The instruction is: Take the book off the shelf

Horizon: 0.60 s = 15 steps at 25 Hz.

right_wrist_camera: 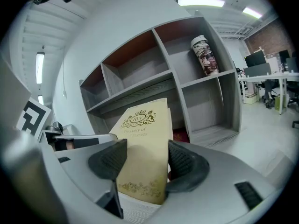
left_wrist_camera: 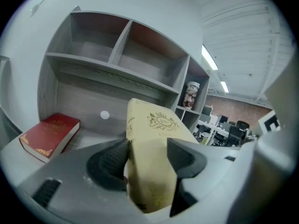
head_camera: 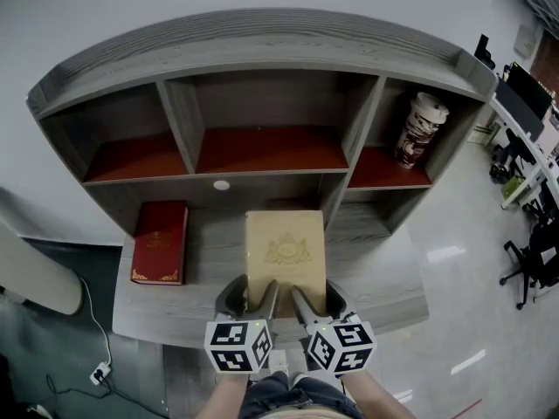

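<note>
Currently your left tool (head_camera: 250, 298) and right tool (head_camera: 318, 300) both grip the near end of the cream, gold-embossed hardcover book (head_camera: 285, 250), held in front of the grey wooden shelf (head_camera: 262, 42), its long axis pointing toward it.

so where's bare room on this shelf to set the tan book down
The top left compartment and top middle compartment are bare. The ledge is free right of the tan book, and in the strip between it and the red book. The top right compartment is taken by a tin.
</note>
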Each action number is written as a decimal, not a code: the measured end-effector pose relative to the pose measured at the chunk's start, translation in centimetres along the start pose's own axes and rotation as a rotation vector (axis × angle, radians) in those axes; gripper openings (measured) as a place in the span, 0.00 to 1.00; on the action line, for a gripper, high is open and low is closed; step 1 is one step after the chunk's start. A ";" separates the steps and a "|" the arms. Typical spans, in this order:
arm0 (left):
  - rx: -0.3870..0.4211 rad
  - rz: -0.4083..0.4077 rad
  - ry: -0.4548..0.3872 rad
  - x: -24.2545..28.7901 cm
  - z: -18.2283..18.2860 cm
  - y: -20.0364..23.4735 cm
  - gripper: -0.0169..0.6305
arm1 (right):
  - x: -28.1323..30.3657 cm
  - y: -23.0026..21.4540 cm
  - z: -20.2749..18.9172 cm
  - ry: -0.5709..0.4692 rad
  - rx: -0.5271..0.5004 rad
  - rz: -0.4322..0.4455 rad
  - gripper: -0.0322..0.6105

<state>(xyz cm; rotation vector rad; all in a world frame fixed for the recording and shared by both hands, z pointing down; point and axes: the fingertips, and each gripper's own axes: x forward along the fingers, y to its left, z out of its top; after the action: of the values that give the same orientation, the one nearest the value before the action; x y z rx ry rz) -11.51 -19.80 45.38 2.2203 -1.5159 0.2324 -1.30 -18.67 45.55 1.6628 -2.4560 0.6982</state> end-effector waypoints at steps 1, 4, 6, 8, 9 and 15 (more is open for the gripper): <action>0.004 0.003 -0.004 -0.3 0.0 -0.3 0.42 | -0.4 0.0 0.0 -0.003 0.002 0.003 0.48; 0.014 0.009 -0.016 -1.1 -0.2 -1.4 0.42 | -1.7 -0.2 0.0 -0.018 -0.001 0.012 0.48; 0.016 0.012 -0.024 -1.8 -0.5 -2.2 0.42 | -2.7 -0.4 0.0 -0.026 -0.009 0.016 0.47; 0.014 0.015 -0.029 -2.5 -0.8 -3.1 0.42 | -3.9 -0.5 -0.1 -0.030 -0.021 0.020 0.47; 0.013 0.017 -0.032 -2.9 -1.0 -3.6 0.42 | -4.5 -0.6 -0.2 -0.031 -0.027 0.023 0.47; 0.027 0.016 -0.054 -5.0 -1.8 -6.5 0.42 | -8.1 -1.2 -0.3 -0.060 -0.041 0.028 0.47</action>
<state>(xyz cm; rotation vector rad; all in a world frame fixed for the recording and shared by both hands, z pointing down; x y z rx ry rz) -7.31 -12.87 43.41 2.2530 -1.5676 0.2002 2.94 -11.99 43.59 1.6613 -2.5206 0.6053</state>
